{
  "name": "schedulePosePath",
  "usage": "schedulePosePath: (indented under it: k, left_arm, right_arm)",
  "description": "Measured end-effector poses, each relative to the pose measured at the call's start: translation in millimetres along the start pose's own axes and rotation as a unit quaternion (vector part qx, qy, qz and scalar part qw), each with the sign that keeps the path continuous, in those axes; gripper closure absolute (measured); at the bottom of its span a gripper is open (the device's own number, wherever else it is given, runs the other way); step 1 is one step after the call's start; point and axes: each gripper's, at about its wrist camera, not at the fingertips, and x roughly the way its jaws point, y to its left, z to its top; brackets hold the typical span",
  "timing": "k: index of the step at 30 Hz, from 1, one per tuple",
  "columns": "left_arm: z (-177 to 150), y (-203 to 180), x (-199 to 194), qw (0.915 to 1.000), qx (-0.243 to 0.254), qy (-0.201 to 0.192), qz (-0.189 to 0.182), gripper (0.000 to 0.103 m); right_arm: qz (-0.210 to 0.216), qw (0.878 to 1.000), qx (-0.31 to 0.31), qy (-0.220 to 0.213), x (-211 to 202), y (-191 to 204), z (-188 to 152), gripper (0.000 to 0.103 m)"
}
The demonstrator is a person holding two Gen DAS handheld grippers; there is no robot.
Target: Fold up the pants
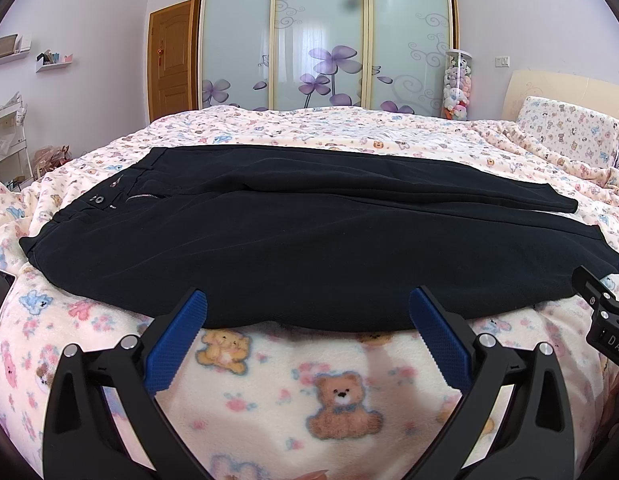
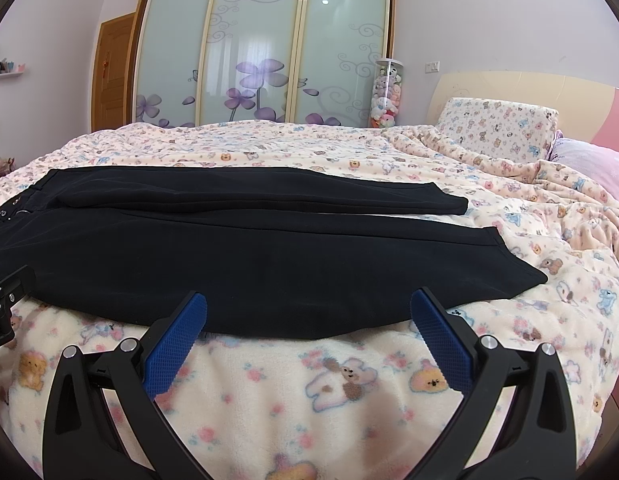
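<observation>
Both grippers, left gripper and right gripper, hovered spread wide, holding nothing, at near edge of black pants. Pants lay flat lengthwise on teddy-bear blanket, legs side by side, waistband left, zipper undone.

One pair of black pants, two grippers, left and right, one pillow.

A home bedroom: bed, sliding wardrobe, pillow
</observation>
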Motion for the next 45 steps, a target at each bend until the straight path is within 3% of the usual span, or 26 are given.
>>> schedulePosePath:
  k: [29, 33, 35, 39, 45]
  left_arm:
    - [0, 1, 0, 1.0000, 0.000, 0.006, -0.007, 0.002]
    - [2, 9, 3, 0.9989, -0.003, 0.025, -0.038, 0.002]
    - [7, 12, 5, 0.9985, -0.006, 0.024, -0.049, 0.002]
    - [30, 5, -3, 0.9985, -0.011, -0.013, -0.053, 0.002]
    - [77, -5, 11, 0.9967, -0.018, -0.073, -0.033, 0.002]
  right_arm:
    - [0.013, 1.000, 0.000, 0.003, -1, -1, 2, 0.001]
    - [0.061, 0.998, 0.002, -0.002, 1, -13, 20, 0.001]
    - [0.104, 0.995, 0.000, -0.003, 5, -22, 38, 0.001]
    - [0.201, 0.980, -0.004, 0.017, 24, -44, 72, 0.001]
    - [0.218, 0.966, 0.119, 0.070, 90, -123, 120, 0.001]
